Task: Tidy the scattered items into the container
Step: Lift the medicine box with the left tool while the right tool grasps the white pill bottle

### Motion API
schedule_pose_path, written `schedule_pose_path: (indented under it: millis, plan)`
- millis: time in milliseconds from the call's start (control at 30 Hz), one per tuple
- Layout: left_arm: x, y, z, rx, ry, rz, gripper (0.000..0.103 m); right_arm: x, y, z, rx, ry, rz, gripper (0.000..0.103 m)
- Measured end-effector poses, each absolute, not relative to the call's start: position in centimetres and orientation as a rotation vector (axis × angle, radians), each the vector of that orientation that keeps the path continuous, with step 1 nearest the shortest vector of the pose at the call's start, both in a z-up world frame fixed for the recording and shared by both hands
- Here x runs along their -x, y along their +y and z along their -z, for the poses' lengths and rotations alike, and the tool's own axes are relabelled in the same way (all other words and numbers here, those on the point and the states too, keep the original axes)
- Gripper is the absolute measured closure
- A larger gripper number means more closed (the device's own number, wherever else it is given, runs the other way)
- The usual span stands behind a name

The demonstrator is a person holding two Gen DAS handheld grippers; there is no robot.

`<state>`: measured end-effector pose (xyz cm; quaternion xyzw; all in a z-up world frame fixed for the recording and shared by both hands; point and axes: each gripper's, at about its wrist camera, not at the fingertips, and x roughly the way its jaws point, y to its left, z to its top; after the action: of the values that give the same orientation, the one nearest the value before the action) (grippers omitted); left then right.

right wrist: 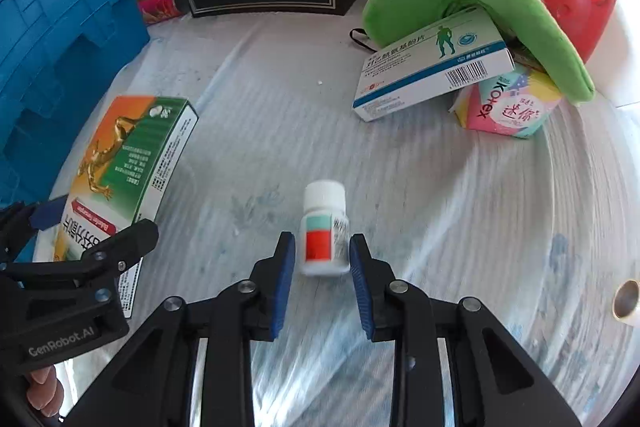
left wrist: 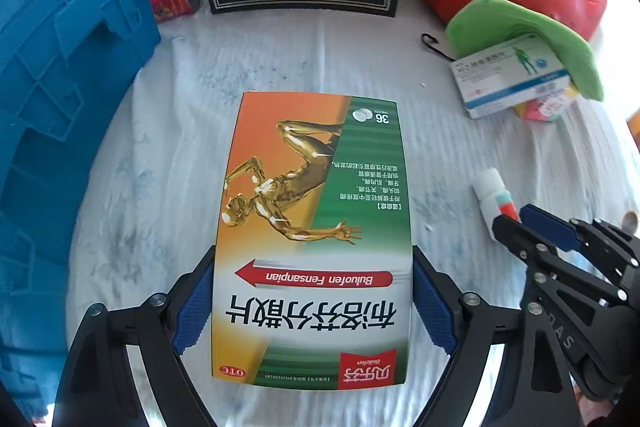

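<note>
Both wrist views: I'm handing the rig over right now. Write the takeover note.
Left gripper: jaws shut on the orange-green medicine box, gripped by its long sides.
Right gripper: jaws shut on the white pill bottle, low over the cloth.
Blue crate: far left; its inside is out of view, so nothing is confirmed as put away.
Left to do: put both held items in the crate, then the blue-white box, the Kotex pack and the pink can.
</note>
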<state>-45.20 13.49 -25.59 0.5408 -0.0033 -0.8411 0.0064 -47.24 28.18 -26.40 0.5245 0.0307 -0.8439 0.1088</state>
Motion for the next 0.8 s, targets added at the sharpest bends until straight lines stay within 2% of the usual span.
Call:
schedule_pose_path:
  millis: [133,167,200,233,300,367,533,600,667,767,800]
  plan:
    - [43.9,13.2,24.9,-1.687,-0.013,2.64,0.016,46.4,28.6,25.9,-1.544,0.072,2.492,0.075]
    - [43.8,13.1,24.9,-1.684,-0.013,2.641,0.016,46.3,28.7,25.7,-1.534,0.065,2.506,0.073]
    - [43.6,12.9,24.8,-1.682,-0.012,2.64,0.016,46.2,28.9,25.5,-1.523,0.055,2.519,0.066]
    - [43.5,12.7,24.8,-1.68,-0.009,2.638,0.016,46.3,29.2,25.4,-1.513,0.037,2.525,0.036]
    - [43.5,12.3,24.7,-1.677,-0.004,2.632,0.016,46.4,29.6,25.2,-1.495,0.003,2.538,0.0]
    - [43.6,12.1,24.8,-1.675,0.001,2.63,0.016,46.9,30.3,25.2,-1.502,-0.012,2.549,0.0]
    - [44.6,13.6,24.4,-1.674,-0.009,2.675,0.016,46.4,36.6,24.1,-1.514,-0.207,2.699,0.0]
    - [45.2,15.4,24.3,-1.676,-0.029,2.705,0.016,45.9,40.1,23.7,-1.543,-0.278,2.781,0.005]
    - [45.8,16.9,24.7,-1.694,-0.036,2.717,0.016,45.4,43.0,23.5,-1.581,-0.322,2.82,0.022]
    - [46.4,18.2,25.0,-1.699,-0.067,2.732,0.016,44.9,44.0,23.5,-1.588,-0.362,2.792,0.033]
    - [46.5,18.4,25.0,-1.689,-0.085,2.733,0.016,44.9,43.3,23.6,-1.582,-0.348,2.762,0.041]
